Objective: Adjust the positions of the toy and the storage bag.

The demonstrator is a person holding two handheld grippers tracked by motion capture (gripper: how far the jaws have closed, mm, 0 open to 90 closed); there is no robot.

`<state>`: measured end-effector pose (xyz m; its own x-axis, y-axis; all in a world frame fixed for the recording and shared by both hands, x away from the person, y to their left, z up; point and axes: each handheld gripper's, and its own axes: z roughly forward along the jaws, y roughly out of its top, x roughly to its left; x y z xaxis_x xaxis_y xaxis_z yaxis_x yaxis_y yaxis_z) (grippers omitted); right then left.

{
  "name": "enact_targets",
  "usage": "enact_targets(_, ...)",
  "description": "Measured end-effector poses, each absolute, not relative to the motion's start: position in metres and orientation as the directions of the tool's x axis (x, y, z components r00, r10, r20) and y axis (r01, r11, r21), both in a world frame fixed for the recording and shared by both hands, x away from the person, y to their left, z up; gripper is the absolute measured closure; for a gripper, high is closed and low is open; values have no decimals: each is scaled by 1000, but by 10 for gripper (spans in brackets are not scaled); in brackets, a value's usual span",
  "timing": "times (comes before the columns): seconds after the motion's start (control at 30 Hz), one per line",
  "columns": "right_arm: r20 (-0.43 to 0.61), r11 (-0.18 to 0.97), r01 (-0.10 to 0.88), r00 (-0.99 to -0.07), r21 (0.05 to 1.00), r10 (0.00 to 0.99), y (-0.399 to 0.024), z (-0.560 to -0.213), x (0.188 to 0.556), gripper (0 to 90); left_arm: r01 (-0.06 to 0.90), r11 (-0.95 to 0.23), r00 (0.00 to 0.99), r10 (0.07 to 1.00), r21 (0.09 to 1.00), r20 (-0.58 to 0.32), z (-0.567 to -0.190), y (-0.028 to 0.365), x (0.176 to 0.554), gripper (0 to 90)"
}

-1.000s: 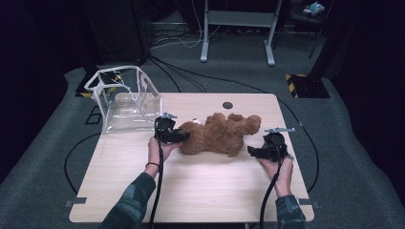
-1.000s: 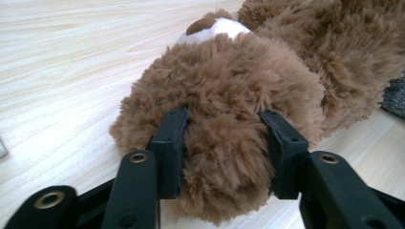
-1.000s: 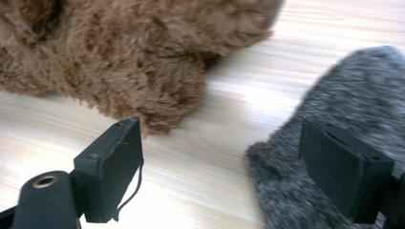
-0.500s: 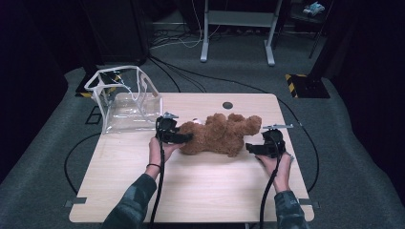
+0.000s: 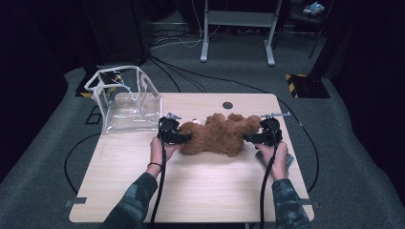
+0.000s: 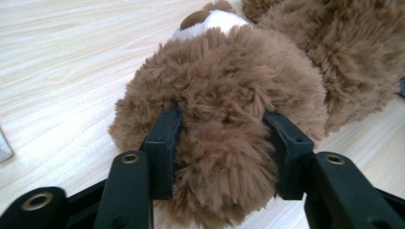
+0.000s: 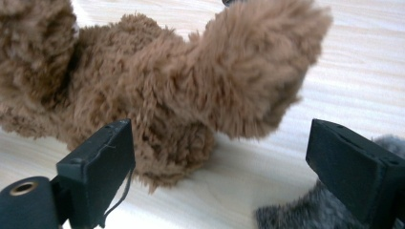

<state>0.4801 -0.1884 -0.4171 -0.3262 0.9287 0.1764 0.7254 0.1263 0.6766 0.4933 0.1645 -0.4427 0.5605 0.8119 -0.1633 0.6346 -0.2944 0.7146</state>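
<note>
The bear (image 6: 224,90) is covered in shaggy brown plush. The bench (image 5: 191,191) is faced in pale, smooth wood grain, and the bag (image 5: 129,102) is made of clear glossy plastic. Matt black plastic is seen on the left gripper (image 6: 222,152).

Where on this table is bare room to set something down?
The table's whole near half, between the forearms, is bare. So is the far strip around the round hole. The middle is crowded: clear bag at far left, teddy bear between left gripper and right gripper.
</note>
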Motion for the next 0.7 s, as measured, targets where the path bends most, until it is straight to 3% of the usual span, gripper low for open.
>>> enact_targets(0.23,214,140,755,-351,641,912,-183,-419,501,0,632,-320,576,803,706,-152,-445,166,496,555)
enact_targets(0.4,207,155,760,-358,631,911,-176,-427,510,13,661,-289,548,816,692,-182,-449,167,499,365)
enact_targets(0.43,204,155,759,-356,632,912,-176,-428,511,53,668,-280,544,816,689,-196,-450,169,500,312)
enact_targets(0.53,202,144,762,-341,631,918,-176,-430,513,164,682,-255,536,812,685,-231,-454,172,503,280)
enact_targets(0.7,216,141,767,-345,626,913,-175,-433,514,389,670,-256,552,799,697,-238,-455,168,503,431)
